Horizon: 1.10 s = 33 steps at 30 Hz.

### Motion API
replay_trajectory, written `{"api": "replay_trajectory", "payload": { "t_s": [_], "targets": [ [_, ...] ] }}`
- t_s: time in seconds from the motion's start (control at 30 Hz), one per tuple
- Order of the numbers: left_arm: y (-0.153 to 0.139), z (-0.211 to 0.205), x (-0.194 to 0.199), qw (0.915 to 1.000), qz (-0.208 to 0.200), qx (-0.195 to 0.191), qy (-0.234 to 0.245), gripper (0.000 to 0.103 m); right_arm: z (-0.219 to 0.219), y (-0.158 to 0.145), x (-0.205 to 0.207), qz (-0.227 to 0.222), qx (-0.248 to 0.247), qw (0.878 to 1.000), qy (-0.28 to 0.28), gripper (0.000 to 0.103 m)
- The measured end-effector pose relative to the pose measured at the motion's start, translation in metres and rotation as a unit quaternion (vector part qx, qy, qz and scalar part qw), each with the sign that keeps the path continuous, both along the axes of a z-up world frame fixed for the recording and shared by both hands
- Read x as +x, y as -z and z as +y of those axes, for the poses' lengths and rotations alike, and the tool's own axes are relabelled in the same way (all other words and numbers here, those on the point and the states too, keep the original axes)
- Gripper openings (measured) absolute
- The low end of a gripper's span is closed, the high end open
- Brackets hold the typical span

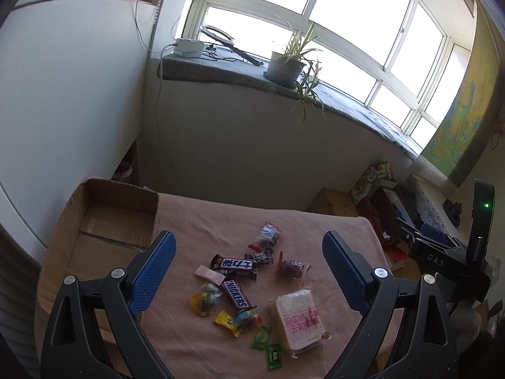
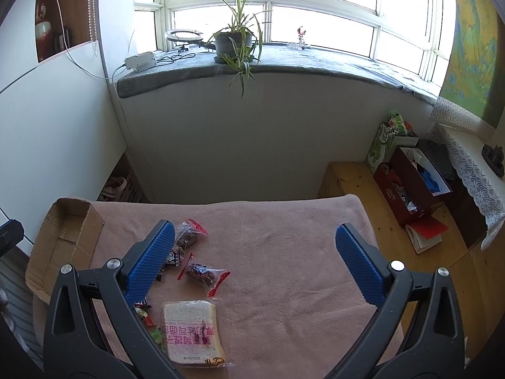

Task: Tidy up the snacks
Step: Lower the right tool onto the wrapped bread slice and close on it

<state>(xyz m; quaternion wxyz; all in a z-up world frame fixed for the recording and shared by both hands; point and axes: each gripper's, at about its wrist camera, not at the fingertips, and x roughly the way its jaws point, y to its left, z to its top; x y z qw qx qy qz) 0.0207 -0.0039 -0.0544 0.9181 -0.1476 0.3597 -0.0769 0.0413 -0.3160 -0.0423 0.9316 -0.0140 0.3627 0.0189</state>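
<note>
Several snacks lie in a loose pile on a pink cloth (image 1: 205,221) covering the table. Among them are two Snickers bars (image 1: 236,293), a wrapped slice of bread (image 1: 298,319) (image 2: 192,331), small yellow and green candies (image 1: 228,320), and clear bags of dark sweets (image 1: 268,235) (image 2: 202,273). A cardboard box (image 1: 104,218) (image 2: 63,237) stands open on the table's left end. My left gripper (image 1: 247,271) is open and empty, above the pile. My right gripper (image 2: 255,268) is open and empty, above the cloth to the right of the pile.
A grey window ledge (image 2: 284,63) with a potted plant (image 2: 235,42) and a white device (image 2: 140,61) runs along the back wall. To the right, on a wooden floor (image 2: 347,177), stand a red box (image 2: 410,186) and a green box (image 2: 380,148).
</note>
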Motion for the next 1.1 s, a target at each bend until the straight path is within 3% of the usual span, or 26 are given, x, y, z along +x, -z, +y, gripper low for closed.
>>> {"api": "replay_trajectory", "payload": {
  "t_s": [0.23, 0.33, 0.6, 0.83, 0.97, 1.1],
  "targets": [
    [0.040, -0.010, 0.010, 0.9961, 0.073, -0.037, 0.031, 0.093, -0.007, 0.037, 0.005, 0.069, 0.029, 0.997, -0.030, 0.103],
    [0.058, -0.020, 0.013, 0.9911, 0.108, -0.057, 0.052, 0.085, -0.010, 0.059, 0.007, 0.108, 0.057, 0.991, -0.046, 0.103],
    [0.102, -0.046, 0.016, 0.9667, 0.200, -0.113, 0.113, 0.062, -0.013, 0.125, 0.010, 0.225, 0.135, 0.961, -0.088, 0.103],
    [0.126, -0.065, 0.013, 0.9477, 0.252, -0.131, 0.145, 0.054, -0.009, 0.161, 0.006, 0.284, 0.180, 0.936, -0.105, 0.097],
    [0.136, -0.069, 0.013, 0.9422, 0.271, -0.124, 0.154, 0.047, -0.013, 0.175, 0.007, 0.312, 0.215, 0.920, -0.105, 0.092],
    [0.143, -0.070, 0.015, 0.9422, 0.279, -0.103, 0.155, 0.040, -0.014, 0.182, 0.011, 0.325, 0.234, 0.910, -0.110, 0.084]
  ]
}}
